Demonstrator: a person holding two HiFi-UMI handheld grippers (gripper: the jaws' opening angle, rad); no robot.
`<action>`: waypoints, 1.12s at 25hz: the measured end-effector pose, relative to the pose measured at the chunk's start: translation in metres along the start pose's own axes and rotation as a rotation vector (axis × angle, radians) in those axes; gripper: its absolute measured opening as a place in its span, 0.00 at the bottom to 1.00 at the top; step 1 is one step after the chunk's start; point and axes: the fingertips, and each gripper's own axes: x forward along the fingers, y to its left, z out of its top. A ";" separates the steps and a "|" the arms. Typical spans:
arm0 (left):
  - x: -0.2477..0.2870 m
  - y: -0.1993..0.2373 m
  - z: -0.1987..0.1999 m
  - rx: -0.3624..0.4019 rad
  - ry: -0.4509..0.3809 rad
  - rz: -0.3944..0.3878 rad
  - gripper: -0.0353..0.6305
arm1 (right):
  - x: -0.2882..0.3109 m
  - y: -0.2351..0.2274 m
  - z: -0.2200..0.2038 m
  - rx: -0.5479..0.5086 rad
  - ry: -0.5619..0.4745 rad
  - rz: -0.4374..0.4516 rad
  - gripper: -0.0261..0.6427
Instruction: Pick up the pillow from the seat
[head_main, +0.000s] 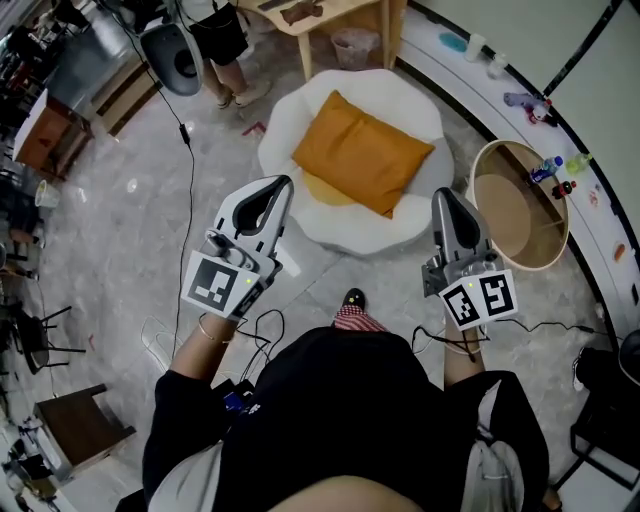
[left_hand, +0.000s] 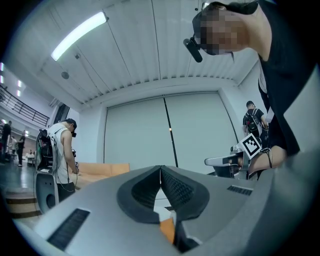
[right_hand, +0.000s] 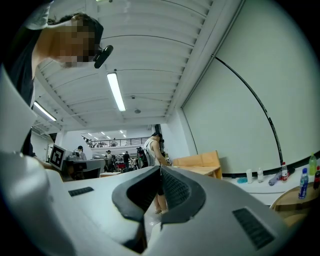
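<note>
Pillow (head_main: 360, 152), orange: centre of seat (head_main: 352, 237), long axis diagonal; ahead between left tool (head_main: 284, 184), nearer, and right tool (head_main: 442, 196); both closed, empty.

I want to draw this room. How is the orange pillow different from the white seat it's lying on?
The pillow is orange; the seat is white. The pillow is squarish with pointed corners; the seat is round with a bumpy, scalloped edge. The seat is bigger, and the pillow lies on top of it. Both look soft and puffy.
</note>
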 end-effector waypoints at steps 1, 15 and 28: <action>0.004 0.003 0.000 0.003 0.000 -0.003 0.07 | 0.003 -0.004 0.000 0.000 -0.002 -0.003 0.07; 0.079 0.033 -0.007 0.004 -0.004 -0.050 0.07 | 0.038 -0.056 0.003 -0.013 -0.019 -0.050 0.07; 0.139 0.053 -0.021 -0.024 -0.039 -0.176 0.07 | 0.055 -0.083 -0.003 -0.048 -0.001 -0.161 0.07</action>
